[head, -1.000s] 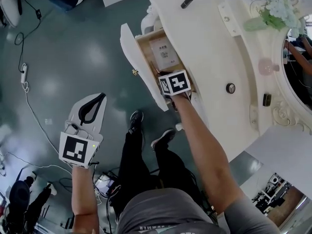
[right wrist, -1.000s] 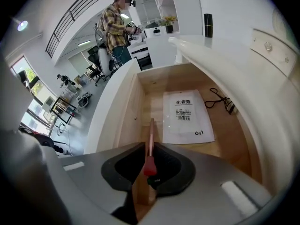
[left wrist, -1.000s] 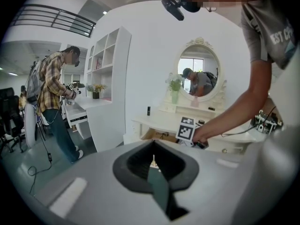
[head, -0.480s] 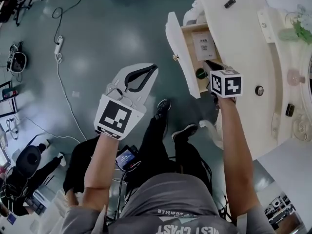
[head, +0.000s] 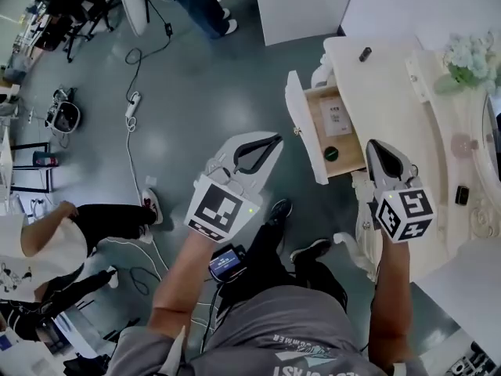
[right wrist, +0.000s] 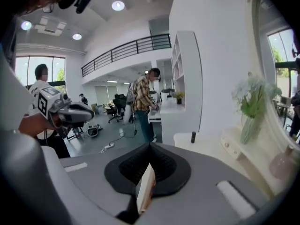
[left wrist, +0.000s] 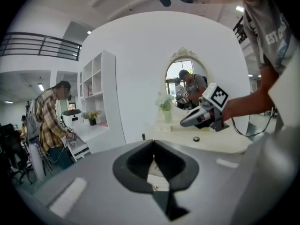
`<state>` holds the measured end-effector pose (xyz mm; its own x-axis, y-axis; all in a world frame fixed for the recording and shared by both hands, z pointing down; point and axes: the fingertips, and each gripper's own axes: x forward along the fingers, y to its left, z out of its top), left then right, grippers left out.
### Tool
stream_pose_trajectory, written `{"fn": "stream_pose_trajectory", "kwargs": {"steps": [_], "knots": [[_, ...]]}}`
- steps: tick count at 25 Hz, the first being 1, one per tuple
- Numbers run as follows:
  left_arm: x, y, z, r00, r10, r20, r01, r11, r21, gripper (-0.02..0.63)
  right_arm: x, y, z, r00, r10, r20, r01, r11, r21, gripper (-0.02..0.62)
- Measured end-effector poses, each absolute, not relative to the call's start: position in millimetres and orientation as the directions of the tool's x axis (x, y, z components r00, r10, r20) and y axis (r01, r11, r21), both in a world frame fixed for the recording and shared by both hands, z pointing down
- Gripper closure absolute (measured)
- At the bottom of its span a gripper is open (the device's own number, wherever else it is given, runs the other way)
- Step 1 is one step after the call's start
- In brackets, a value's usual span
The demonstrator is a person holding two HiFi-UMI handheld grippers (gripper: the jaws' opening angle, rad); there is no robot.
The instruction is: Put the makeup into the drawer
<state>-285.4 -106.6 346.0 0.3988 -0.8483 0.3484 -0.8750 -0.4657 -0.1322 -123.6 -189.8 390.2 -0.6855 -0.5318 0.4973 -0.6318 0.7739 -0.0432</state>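
in the open drawer [head: 302, 122] of the white desk [head: 391, 92], a small round dark makeup pot [head: 332, 153] lies near a printed card [head: 338, 120]. the right hand-held gripper [head: 374, 144] hangs just beside the drawer, clenched shut on nothing. the left hand-held gripper [head: 275, 138] is out over the floor, clenched and empty too.

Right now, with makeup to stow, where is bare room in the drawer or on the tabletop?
Drawer: bare wood between the card and the dark round container. Tabletop: wide bare stretch behind the drawer; crowded near the flowers.
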Motion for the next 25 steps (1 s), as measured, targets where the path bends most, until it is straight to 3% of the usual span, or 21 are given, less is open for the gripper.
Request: {"fn": "stream_pose_trajectory", "kwargs": {"steps": [9, 25], "knots": [[-219, -73, 261, 0.462, -0.855, 0.234, -0.837, -0.508, -0.205, 0.604, -49, -113, 248, -0.718, -0.635, 0.287, -0.646, 0.761, 0.068, 0.597], [-103, -28, 189, 0.619, -0.767, 0.169, -0.727, -0.641, -0.246, 0.604, 84, -6, 157, -0.589, -0.784, 0.196, -0.764, 0.620, 0.181, 0.597]]}}
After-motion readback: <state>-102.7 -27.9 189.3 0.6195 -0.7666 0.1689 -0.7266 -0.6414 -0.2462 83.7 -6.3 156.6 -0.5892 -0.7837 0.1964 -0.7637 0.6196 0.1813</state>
